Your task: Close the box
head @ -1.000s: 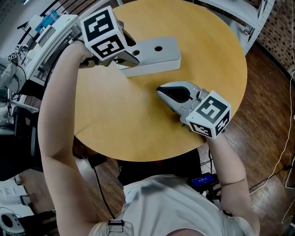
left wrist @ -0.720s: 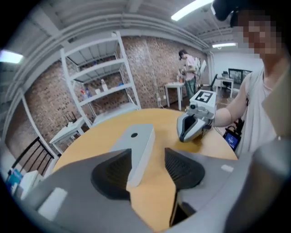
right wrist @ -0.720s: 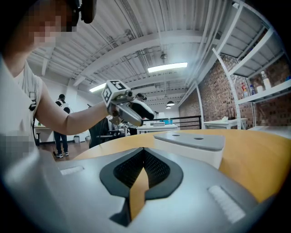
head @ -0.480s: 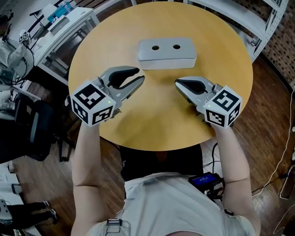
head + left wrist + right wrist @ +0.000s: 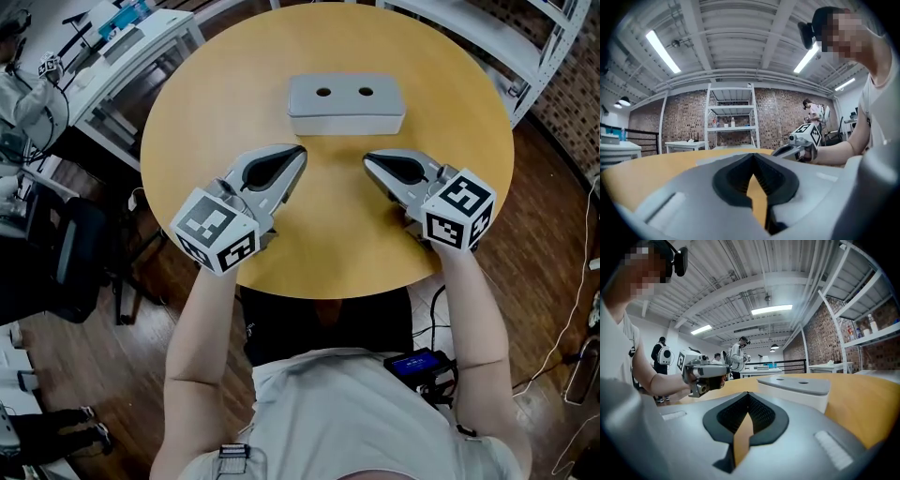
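Note:
A grey box (image 5: 345,105) with two holes in its flat lid lies closed at the far middle of the round wooden table (image 5: 197,122). My left gripper (image 5: 301,151) rests on the table near the box, pointing toward its left end. Its jaws have just been closing and now stand shut with nothing between them (image 5: 753,157). To its right my right gripper (image 5: 367,160) lies shut and empty (image 5: 748,394). The right gripper view has the box (image 5: 801,390) just ahead on the right and the left gripper (image 5: 725,371) on the left. Neither gripper touches the box.
A white shelving rack (image 5: 525,37) stands beyond the table at the far right. A white bench with gear (image 5: 112,47) is at the far left, a dark chair (image 5: 56,262) lower left. People (image 5: 739,355) stand in the background. Cables lie on the wooden floor (image 5: 562,281).
My left gripper left the box's left end, swung back to the near side of the table and shut its jaws. The box now sits square in view. The right gripper kept still.

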A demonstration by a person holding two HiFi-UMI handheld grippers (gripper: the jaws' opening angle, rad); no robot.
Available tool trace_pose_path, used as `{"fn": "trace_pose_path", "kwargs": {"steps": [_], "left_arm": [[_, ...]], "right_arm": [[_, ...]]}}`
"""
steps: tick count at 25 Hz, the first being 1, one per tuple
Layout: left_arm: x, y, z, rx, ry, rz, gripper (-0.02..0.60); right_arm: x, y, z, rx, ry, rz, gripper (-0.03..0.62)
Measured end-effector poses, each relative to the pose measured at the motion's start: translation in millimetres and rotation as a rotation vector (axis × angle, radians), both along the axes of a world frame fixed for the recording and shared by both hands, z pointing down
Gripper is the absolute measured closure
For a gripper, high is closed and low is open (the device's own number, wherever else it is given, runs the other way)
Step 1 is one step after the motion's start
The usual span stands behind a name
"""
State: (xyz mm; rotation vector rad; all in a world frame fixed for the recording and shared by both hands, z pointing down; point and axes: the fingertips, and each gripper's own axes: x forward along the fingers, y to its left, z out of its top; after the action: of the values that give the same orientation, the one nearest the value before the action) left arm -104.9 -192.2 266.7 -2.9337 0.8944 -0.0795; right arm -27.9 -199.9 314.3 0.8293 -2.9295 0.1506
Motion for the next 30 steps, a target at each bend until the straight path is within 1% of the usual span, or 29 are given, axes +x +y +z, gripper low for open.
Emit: {"fn": "trace_pose_path", "kwargs": {"steps": [2,7,9,12,14,30], "left_arm": [[-3,1,9,-0.024,0.042,-0.014,0.581],[-4,-2,22,-0.060,0.080,-0.035,0.581],[-1,-4,23,-0.069,0.070,-0.037,0.581],[5,-10,40,-0.143,0.011,-0.059,0.581],[7,-11,45,-0.168,-0.007,-0.069,0.581],[5,-9,46,-0.168,-0.005,-0.067,0.581]], "right_arm": [[-1,-3,-2,0.002,0.003,0.011,0.594],[-4,-4,0,-0.001,0.004,0.014,0.594],[-4,-4,0,-0.003,0.002,0.010,0.594],[-4,-3,-1,-0.003,0.000,0.008,0.594],[-3,-3,-1,-0.002,0.002,0.010,0.594],[-5,-2,-1,0.003,0.002,0.012,0.594]]}}
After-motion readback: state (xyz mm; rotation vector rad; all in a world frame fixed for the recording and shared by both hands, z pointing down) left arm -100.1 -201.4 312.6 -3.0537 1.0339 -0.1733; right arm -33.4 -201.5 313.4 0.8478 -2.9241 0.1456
